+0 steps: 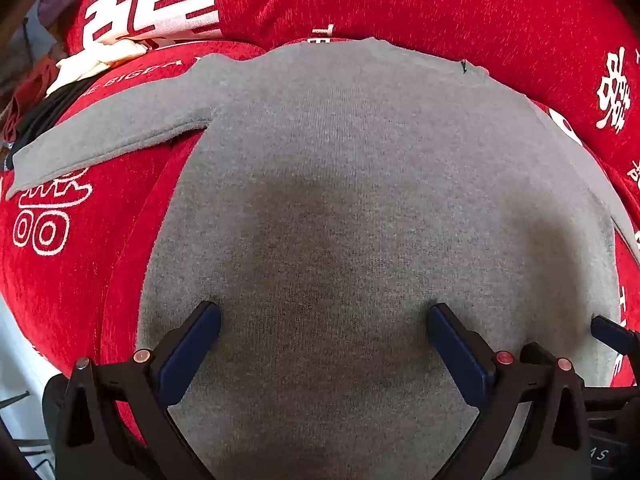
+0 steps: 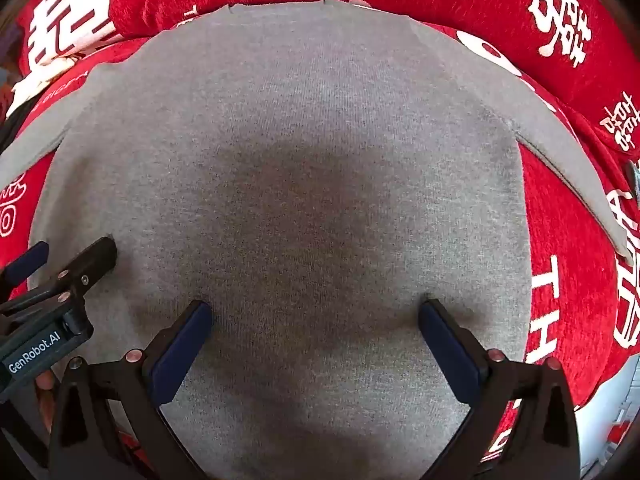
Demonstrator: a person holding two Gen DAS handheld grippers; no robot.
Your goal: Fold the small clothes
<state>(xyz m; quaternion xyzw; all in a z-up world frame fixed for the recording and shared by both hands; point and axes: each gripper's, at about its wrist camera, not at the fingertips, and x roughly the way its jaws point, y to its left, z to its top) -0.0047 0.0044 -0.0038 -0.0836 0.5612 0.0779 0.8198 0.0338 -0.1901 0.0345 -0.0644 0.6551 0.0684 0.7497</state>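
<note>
1. A grey knit sweater (image 1: 360, 184) lies flat on a red cover with white lettering (image 1: 500, 12), its body spread smooth
2. In the left wrist view, one sleeve (image 1: 108, 132) extends out to the left over the red cover; in the right wrist view, the other sleeve (image 2: 560, 152) angles away to the right
3. My left tongs (image 1: 324, 316) stand spread wide, both blue pads set down at the sweater's body with bare knit between them and nothing pinched
4. My right tongs (image 2: 316, 312) are likewise spread wide, pointing down at the sweater; the fingertips (image 2: 200, 312) rest at the fabric surface, with no fold gathered between them
5. In the right wrist view, my left tongs (image 2: 72, 258) appear at the left edge, just beside the right pair, over the sweater's lower left part
6. A shadow darkens the knit ahead of each pair of tongs
7. Dark and pale items (image 1: 60, 80) lie at the far left edge of the cover; I cannot tell what they are
</note>
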